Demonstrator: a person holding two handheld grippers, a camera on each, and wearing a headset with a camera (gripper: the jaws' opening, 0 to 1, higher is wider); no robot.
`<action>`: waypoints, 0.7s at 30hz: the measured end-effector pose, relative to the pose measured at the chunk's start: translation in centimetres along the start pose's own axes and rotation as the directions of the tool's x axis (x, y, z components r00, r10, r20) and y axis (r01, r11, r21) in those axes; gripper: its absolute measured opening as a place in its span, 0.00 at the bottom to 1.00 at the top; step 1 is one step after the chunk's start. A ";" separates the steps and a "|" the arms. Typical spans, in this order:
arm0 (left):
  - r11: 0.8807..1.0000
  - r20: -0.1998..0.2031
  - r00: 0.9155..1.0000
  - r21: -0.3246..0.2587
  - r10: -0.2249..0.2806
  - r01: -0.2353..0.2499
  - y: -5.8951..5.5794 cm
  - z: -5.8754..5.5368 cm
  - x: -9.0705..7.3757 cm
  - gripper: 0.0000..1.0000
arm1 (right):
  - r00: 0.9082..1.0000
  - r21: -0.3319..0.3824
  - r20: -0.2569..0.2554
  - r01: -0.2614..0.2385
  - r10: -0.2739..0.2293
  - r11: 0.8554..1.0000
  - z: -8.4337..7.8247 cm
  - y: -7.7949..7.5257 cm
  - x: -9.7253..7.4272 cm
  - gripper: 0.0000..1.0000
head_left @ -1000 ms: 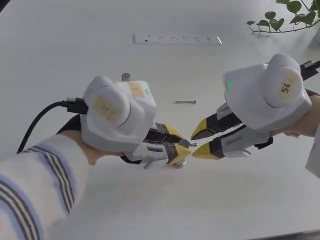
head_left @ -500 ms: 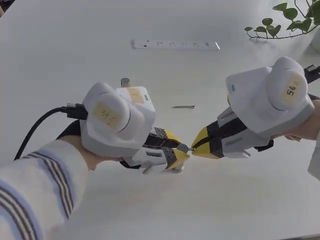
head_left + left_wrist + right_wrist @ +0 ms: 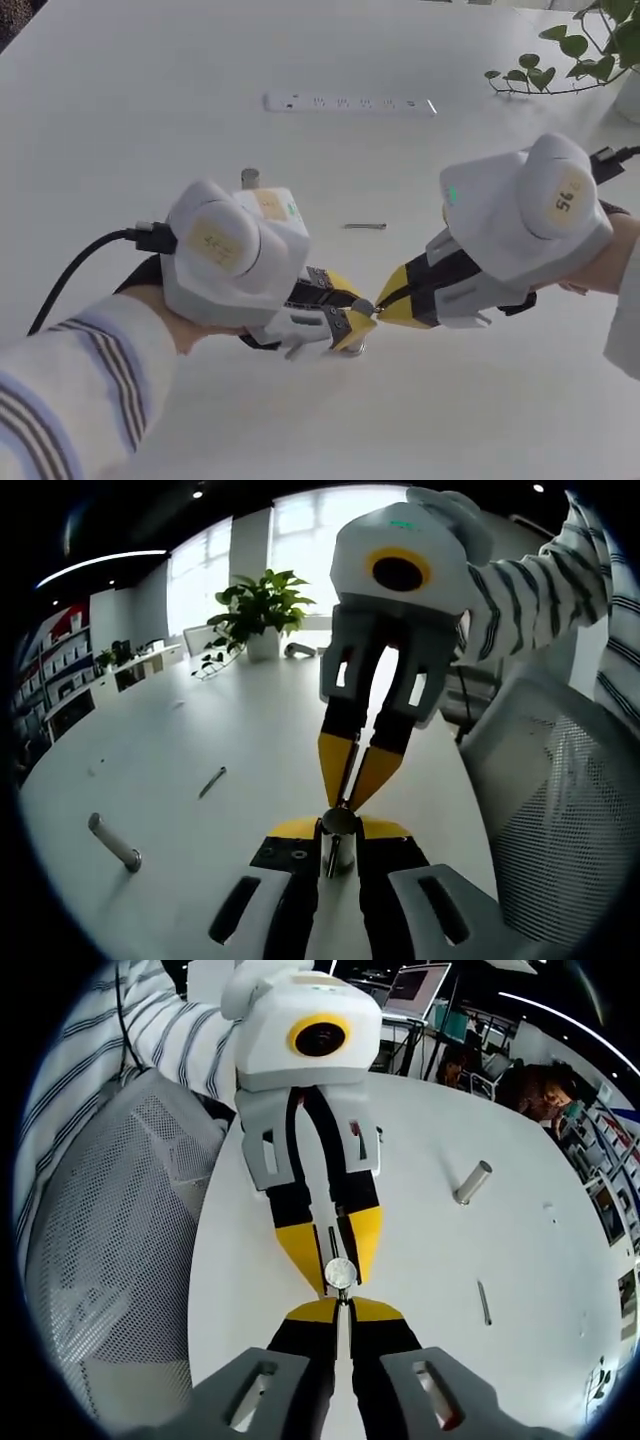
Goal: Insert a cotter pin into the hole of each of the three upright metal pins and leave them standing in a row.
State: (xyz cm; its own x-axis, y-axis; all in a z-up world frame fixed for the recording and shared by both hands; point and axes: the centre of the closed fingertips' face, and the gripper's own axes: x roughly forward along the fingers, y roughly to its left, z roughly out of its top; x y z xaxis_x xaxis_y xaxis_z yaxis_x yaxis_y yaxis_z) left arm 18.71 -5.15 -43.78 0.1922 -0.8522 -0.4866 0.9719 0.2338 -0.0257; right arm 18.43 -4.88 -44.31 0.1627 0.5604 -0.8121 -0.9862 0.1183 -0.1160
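My left gripper [image 3: 355, 325] has its jaws clamped on a metal pin [image 3: 338, 842] standing upright on the table [image 3: 200, 120]. My right gripper [image 3: 388, 300] pinches a cotter pin [image 3: 342, 1312] (a thin sliver) lengthwise between closed jaws, tip at the metal pin's head.

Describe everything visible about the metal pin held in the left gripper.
The metal pin is a short, shiny silver cylinder with a flat round top, upright over the white table. The left gripper clamps its sides between yellow-tipped fingers; the right gripper, fingers closed, touches its top edge. Its hole is too small to make out.
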 end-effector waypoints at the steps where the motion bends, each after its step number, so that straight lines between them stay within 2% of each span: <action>1: 1.000 0.000 1.000 0.005 0.002 -0.002 0.0 0.0 0.0 0.10 | 1.000 0.002 0.001 0.000 0.000 1.000 0.0 0.0 0.0 0.00; 4: 1.000 0.004 1.000 0.020 0.006 -0.006 0.0 0.2 -0.1 0.11 | 1.000 0.004 0.006 0.007 -0.007 1.000 0.2 0.0 -0.1 0.00; 6: 0.999 0.023 0.999 0.037 0.026 -0.027 0.4 0.6 -0.5 0.19 | 1.000 -0.003 0.001 0.021 -0.021 1.000 0.3 -0.1 -0.3 0.04; 8: 0.999 0.020 0.999 0.042 0.025 -0.026 0.4 0.8 -1.1 0.31 | 1.000 -0.003 -0.003 0.024 -0.024 1.000 0.2 -0.2 -0.3 0.07; 11: 0.999 0.033 0.999 0.040 0.026 -0.028 0.1 0.9 -2.2 0.43 | 1.000 0.008 -0.003 0.024 -0.024 1.000 0.2 0.0 -0.4 0.11; 17: 0.999 0.026 1.000 0.032 0.011 -0.012 -0.9 -0.1 -4.2 0.52 | 0.999 0.055 0.023 0.027 -0.028 0.998 0.6 0.4 0.0 0.13; 21: 1.000 -0.001 1.000 0.020 -0.003 0.003 -2.0 -1.2 -5.2 0.62 | 0.999 0.072 0.034 0.027 -0.029 0.997 0.8 0.3 0.3 0.14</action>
State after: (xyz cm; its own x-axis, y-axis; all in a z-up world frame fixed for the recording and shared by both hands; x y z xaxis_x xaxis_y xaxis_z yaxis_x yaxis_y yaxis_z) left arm 15.60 -0.59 -42.24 0.1893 -0.8527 -0.4869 0.9750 0.2218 -0.0094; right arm 18.19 -4.03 -44.14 0.1924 0.5846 -0.7882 -0.9767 0.1917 -0.0963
